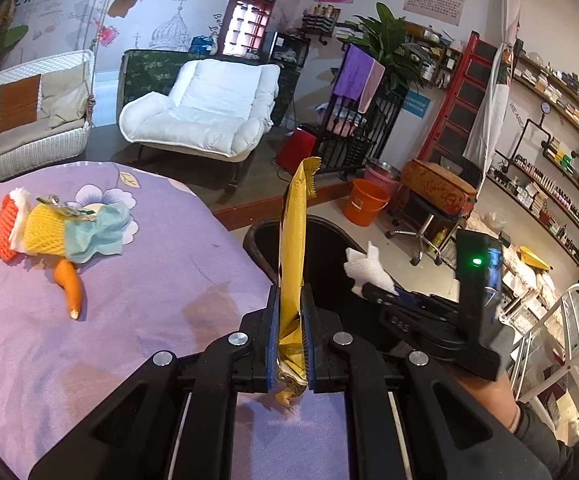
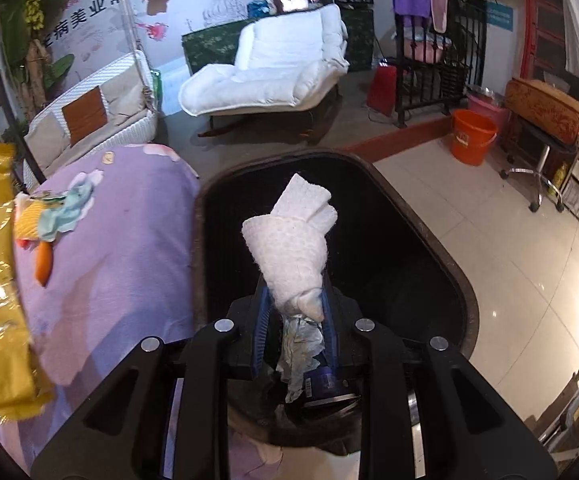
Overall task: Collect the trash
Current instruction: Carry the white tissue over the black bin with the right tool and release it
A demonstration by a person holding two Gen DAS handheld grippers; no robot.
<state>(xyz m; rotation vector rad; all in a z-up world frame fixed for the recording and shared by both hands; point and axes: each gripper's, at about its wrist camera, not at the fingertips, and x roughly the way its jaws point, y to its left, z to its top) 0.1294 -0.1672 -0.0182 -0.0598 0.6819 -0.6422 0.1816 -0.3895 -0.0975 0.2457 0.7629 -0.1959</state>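
My left gripper is shut on a long yellow wrapper that stands upright between its blue pads, at the edge of the purple table beside the black bin. My right gripper is shut on a crumpled white paper towel, held over the open mouth of the black bin; crumpled trash lies inside below it. The right gripper with the towel also shows in the left wrist view. Left on the table lies a trash pile of orange and yellow foam nets, teal paper and an orange carrot-like piece.
A white lounge chair and a wicker swing seat stand behind the table. An orange bucket, a stool with a patterned case and shelves are to the right on the tiled floor.
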